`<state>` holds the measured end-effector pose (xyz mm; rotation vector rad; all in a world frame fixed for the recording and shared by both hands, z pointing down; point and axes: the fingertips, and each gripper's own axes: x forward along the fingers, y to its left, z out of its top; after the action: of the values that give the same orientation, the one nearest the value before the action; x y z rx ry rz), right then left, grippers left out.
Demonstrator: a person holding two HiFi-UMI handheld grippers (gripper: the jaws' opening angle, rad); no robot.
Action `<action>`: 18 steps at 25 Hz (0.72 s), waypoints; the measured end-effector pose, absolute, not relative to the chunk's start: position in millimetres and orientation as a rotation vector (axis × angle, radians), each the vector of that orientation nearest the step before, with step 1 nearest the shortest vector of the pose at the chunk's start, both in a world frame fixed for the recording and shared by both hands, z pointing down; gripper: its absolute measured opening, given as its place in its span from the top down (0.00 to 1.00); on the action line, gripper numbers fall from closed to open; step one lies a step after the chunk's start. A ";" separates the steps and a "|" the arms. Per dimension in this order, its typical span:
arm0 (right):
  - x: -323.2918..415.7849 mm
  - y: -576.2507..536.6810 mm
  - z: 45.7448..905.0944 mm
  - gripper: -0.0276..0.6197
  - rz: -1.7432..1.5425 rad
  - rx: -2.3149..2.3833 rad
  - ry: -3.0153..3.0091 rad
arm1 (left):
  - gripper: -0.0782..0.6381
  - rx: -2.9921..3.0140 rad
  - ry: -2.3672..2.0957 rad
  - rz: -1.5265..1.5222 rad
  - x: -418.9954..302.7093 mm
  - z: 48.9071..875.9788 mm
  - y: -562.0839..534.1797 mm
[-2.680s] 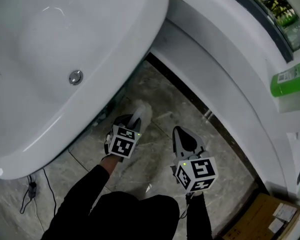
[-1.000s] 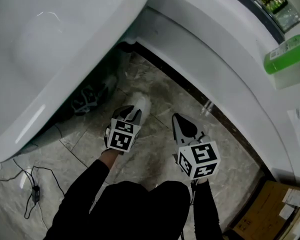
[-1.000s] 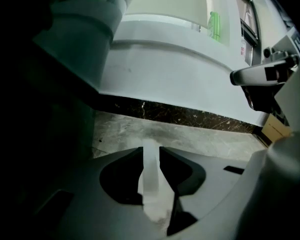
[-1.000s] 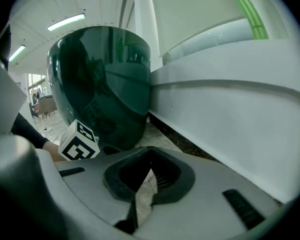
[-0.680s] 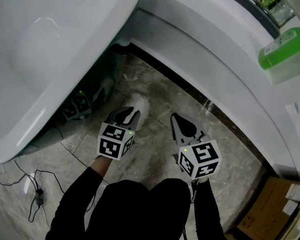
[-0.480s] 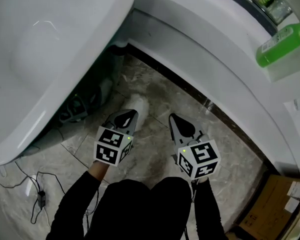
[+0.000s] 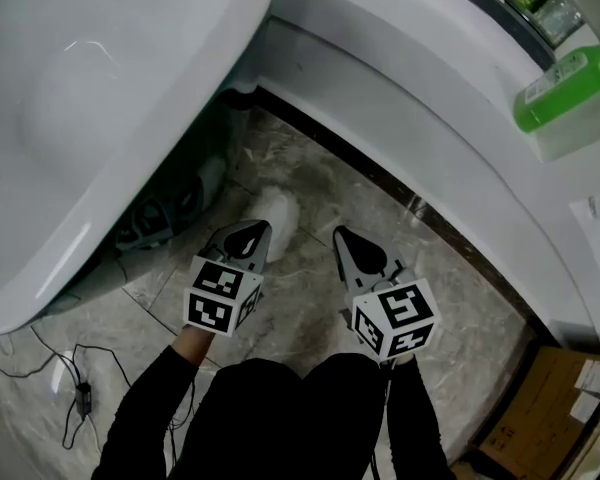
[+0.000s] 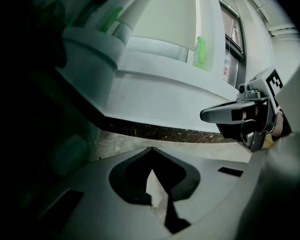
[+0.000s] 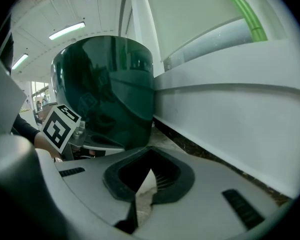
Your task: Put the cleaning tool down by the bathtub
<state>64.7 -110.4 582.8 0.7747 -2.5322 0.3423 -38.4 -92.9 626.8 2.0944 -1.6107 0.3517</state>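
The cleaning tool (image 7: 277,211), a white fluffy pad, lies on the marble floor just beside the white bathtub (image 7: 100,88). My left gripper (image 7: 260,230) hovers just behind the pad, jaws shut and empty, with a small gap to it. In the left gripper view the left gripper (image 8: 151,149) has its tips meeting and nothing between them. My right gripper (image 7: 342,236) hangs to the right of the pad, also shut and empty, and the right gripper view shows the right gripper (image 9: 149,148) the same way. From there the tub's underside (image 9: 102,89) looks dark green.
A white curved ledge (image 7: 410,118) runs behind the floor strip, with a green bottle (image 7: 565,78) on it. Cables (image 7: 70,388) trail on the floor under the tub's left side. A cardboard box (image 7: 540,438) sits at the lower right.
The left gripper has drawn back from the white pad, which now lies alone on the floor. The right gripper has barely moved. The view has shifted lower under the tub.
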 end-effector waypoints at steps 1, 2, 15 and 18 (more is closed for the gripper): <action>64.0 -109.6 583.8 0.96 0.340 0.776 -2.527 | 0.88 2.093 -1.613 0.349 -39.8 627.0 -93.3; 63.6 -108.5 585.1 0.96 0.334 0.775 -2.519 | 0.88 2.092 -1.615 0.347 -41.0 627.4 -93.5; 61.3 -106.9 584.9 0.96 0.311 0.778 -2.502 | 0.88 2.073 -1.623 0.355 -48.2 633.6 -95.6; 61.4 -106.6 585.6 0.96 0.313 0.775 -2.502 | 0.88 2.062 -1.625 0.366 -49.6 636.7 -94.0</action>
<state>61.4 -106.6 585.6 0.7752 -2.5017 0.3128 -49.6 -94.0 636.7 2.0624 -1.6248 0.3655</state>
